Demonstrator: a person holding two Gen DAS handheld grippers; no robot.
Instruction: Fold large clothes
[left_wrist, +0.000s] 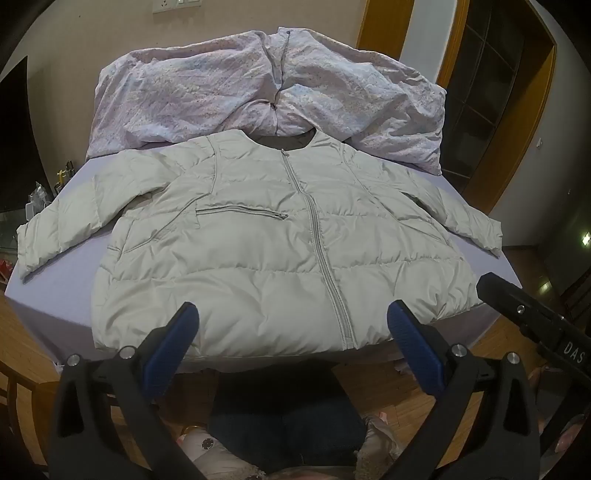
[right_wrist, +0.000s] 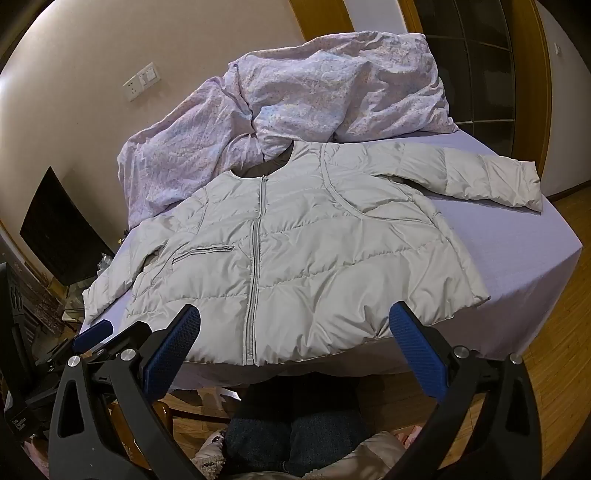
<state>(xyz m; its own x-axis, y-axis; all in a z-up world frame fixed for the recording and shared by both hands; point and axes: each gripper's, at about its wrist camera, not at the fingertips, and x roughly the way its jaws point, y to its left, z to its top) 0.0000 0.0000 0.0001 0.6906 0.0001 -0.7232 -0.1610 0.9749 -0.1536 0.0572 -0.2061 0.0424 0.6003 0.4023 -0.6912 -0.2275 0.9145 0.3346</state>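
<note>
Both tools hang above the foot of the bed, holding nothing: the left gripper (left_wrist: 291, 317) and the right gripper (right_wrist: 295, 317) each stand spread wide. Just ahead, the pale puffer jacket (left_wrist: 266, 236) lies flat and zipped, hem at the mattress (right_wrist: 535, 266) edge, sleeves splayed. A crumpled quilt (left_wrist: 229, 92) touches its collar. Bare sheet flanks both sides.

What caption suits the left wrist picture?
Open left gripper hovering before a zipped puffer jacket spread flat on the bed.

White letters "DAS" on the right hand-held gripper (left_wrist: 532, 325), its black body.
</note>
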